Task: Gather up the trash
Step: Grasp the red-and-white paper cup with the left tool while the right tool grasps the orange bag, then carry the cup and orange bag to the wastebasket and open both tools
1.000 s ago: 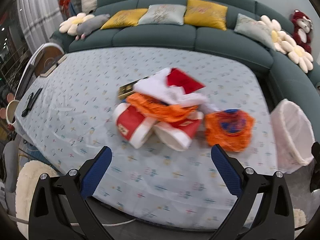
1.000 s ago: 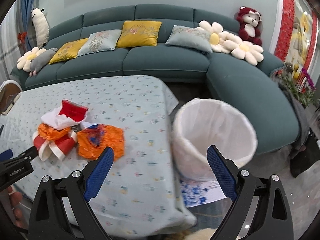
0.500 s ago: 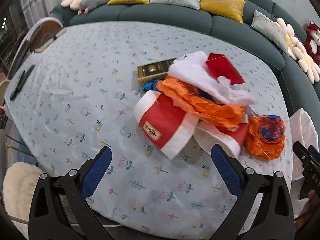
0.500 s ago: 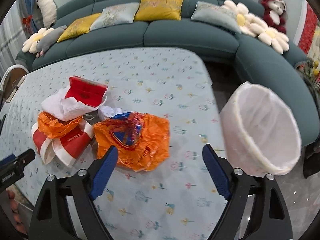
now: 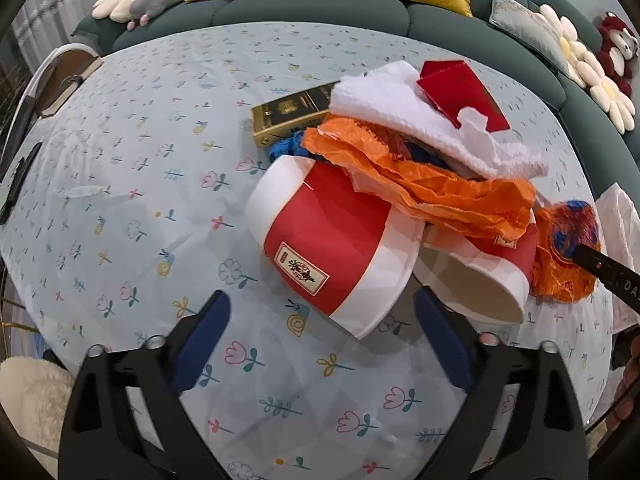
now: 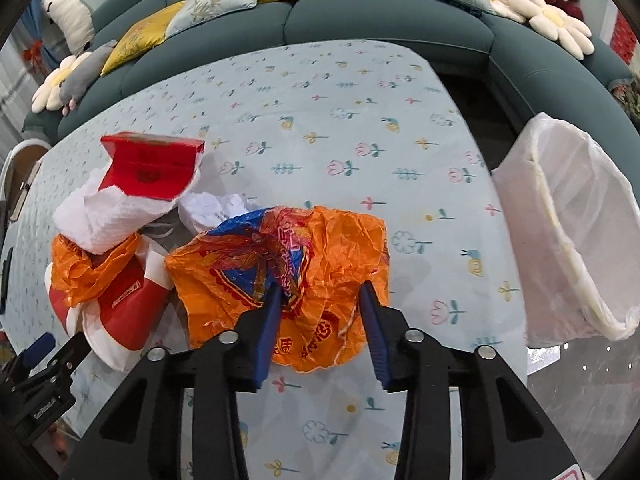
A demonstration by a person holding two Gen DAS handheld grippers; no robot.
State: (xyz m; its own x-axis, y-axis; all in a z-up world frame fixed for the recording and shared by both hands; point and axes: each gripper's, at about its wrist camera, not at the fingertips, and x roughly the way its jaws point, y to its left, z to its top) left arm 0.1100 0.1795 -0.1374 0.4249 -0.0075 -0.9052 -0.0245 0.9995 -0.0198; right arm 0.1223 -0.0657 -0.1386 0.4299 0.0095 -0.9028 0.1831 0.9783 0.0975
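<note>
Right claw (image 6: pixel 320 300) descended, jaws closing narrow astride orange bag (image 6: pixel 312 264).

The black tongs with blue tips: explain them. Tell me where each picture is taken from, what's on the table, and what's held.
There is no robot. A person holds a two-finger gripper in each hand, and each has a fisheye camera looking along its fingers. One picture comes from the left gripper, the other from the right gripper. On the flowered tablecloth lies trash: red-and-white paper cups, orange wrapping, white tissue, a red box, a gold box and an orange plastic bag. A lined bin stands beside the table. The right jaws have just been closing with the bag between them, but a firm grip isn't clear. The left jaws have narrowed slightly, stand wide and hold nothing.
</note>
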